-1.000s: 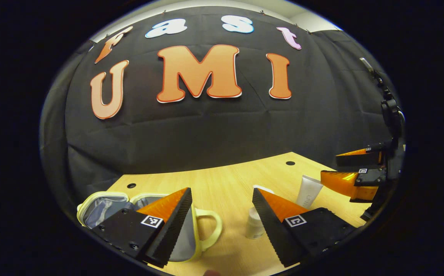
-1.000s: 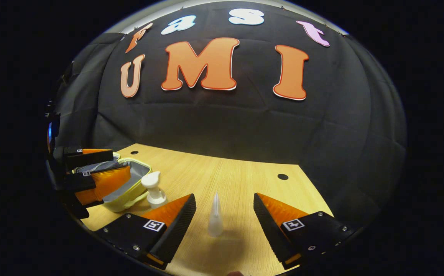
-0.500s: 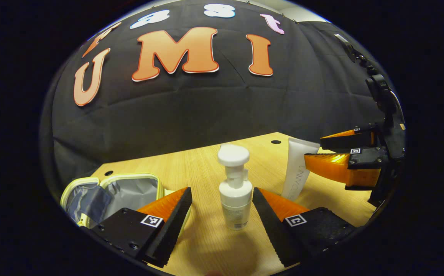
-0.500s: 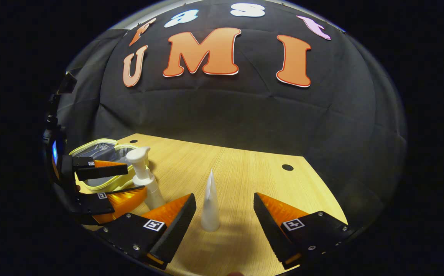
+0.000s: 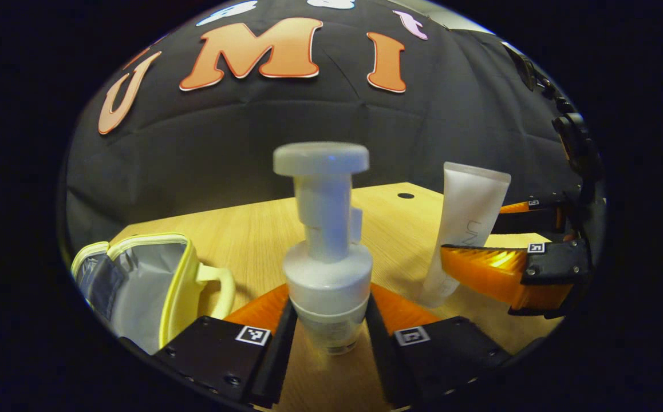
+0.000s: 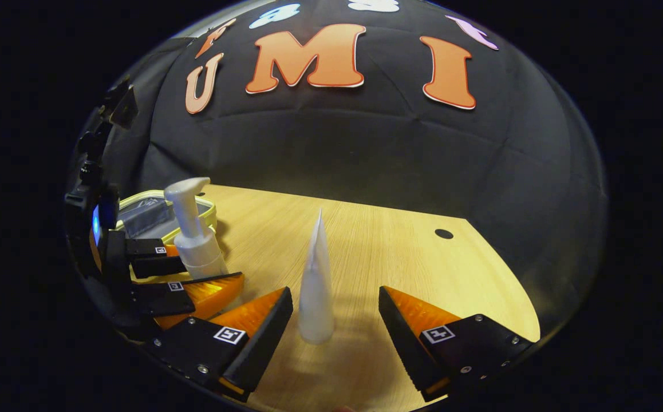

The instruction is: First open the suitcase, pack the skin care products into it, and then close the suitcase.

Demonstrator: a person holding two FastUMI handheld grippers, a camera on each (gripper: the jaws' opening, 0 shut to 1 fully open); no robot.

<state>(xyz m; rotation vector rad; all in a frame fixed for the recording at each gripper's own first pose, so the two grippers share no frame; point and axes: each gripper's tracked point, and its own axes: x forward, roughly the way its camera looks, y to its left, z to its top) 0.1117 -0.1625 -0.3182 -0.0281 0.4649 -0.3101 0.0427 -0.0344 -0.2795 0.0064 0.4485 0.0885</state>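
Between left gripper point(image 5: 327, 320) fingers, seemingly clamped: smooth white pump bottle point(image 5: 328, 274)

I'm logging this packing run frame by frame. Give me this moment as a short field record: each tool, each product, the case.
left tool: fingers closed on the pump bottle, low on its body
right tool: open, fingers either side of the tube, not touching
pump bottle: upright on the table
tube: standing on its cap
suitcase: open, grey lining visible, no products seen inside
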